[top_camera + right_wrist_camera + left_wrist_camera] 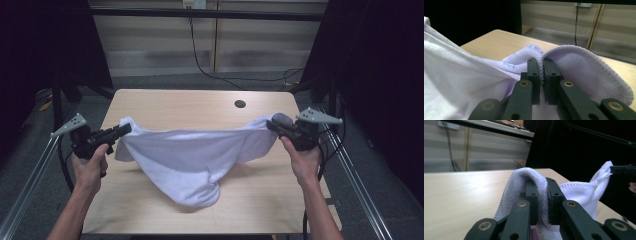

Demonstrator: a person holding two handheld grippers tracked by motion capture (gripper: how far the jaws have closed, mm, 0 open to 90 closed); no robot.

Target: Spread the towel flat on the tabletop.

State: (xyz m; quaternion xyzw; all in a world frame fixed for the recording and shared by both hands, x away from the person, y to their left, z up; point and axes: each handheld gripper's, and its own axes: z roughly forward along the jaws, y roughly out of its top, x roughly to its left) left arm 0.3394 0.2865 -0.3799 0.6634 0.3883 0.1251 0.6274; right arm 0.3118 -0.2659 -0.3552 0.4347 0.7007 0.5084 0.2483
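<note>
A white towel (190, 160) hangs stretched between the two grippers above the wooden table (170, 105), its middle sagging down to the tabletop near the front. My left gripper (125, 129) is shut on the towel's left corner; in the left gripper view the cloth (524, 177) folds over the closed jaws of that gripper (541, 185). My right gripper (271, 125) is shut on the right corner, and in the right gripper view the hemmed edge (584, 65) curls over this gripper (541, 62). Across the table, in the left gripper view, the right gripper (624, 169) shows pinching the towel's far corner.
A round cable hole (240, 104) sits in the table's far right part. Metal frame rails (30, 185) run along both sides of the table. A wall with a black cable (200, 60) stands behind.
</note>
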